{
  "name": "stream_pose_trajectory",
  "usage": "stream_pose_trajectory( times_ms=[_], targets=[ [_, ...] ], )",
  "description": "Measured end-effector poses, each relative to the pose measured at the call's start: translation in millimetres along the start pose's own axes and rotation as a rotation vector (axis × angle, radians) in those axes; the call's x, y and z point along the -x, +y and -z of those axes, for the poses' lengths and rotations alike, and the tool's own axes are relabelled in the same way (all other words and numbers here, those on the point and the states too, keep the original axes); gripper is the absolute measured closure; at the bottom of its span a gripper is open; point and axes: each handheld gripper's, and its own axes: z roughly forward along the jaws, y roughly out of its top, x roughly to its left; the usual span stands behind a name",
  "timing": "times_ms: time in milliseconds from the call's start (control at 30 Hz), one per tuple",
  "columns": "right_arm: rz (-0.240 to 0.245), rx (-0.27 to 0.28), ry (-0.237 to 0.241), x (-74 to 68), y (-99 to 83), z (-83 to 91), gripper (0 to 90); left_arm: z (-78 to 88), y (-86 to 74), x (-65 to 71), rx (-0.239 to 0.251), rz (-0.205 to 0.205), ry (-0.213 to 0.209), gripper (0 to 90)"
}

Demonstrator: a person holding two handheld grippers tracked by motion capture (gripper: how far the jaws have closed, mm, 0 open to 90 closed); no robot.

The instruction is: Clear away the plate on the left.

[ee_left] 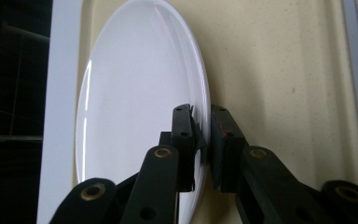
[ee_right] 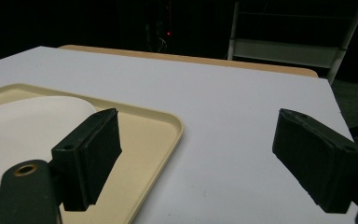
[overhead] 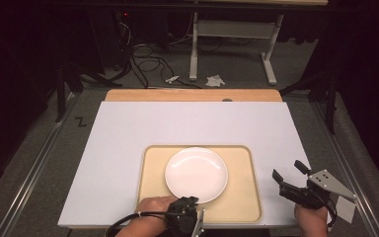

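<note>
Lying flat in the beige tray (overhead: pixel 246 197), the white plate (overhead: pixel 196 174) has open tray floor to its left and right, and wide bare bench (overhead: pixel 192 123) beyond. The plate is round, so it has no long axis. The left gripper (ee_left: pixel 201 135) is at its near rim, jaws narrow with the rim between them; if the pads press or only touch is hard to tell. The right gripper (overhead: pixel 288 174) hangs well apart at the bench's right edge, jaws wide and empty. Nothing stands around the tray.
</note>
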Motion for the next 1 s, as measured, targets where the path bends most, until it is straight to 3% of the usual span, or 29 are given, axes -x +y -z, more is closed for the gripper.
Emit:
stream_pose_trajectory(
  times_ms=[200, 567, 867, 1000],
  targets=[
    [-0.004, -0.003, -0.001, 0.2, -0.2, -0.8, 16.2, -0.2, 1.0, -1.3, -0.003, 0.026, -0.001, 79.5],
    [0.001, -0.004, 0.000, -0.3, -0.6, -1.3, 16.2, -0.6, 1.0, -1.8, -0.013, 0.045, -0.003, 68.0],
    [-0.008, -0.010, 0.000, -0.3, -1.9, -2.2, 16.2, 3.7, 5.4, -5.5, 0.021, 0.086, -0.002, 58.8],
    [-0.013, -0.012, 0.000, -0.5, -2.1, -2.4, 16.2, 7.6, 7.6, -6.4, 0.028, 0.086, 0.001, 55.4]
  ],
)
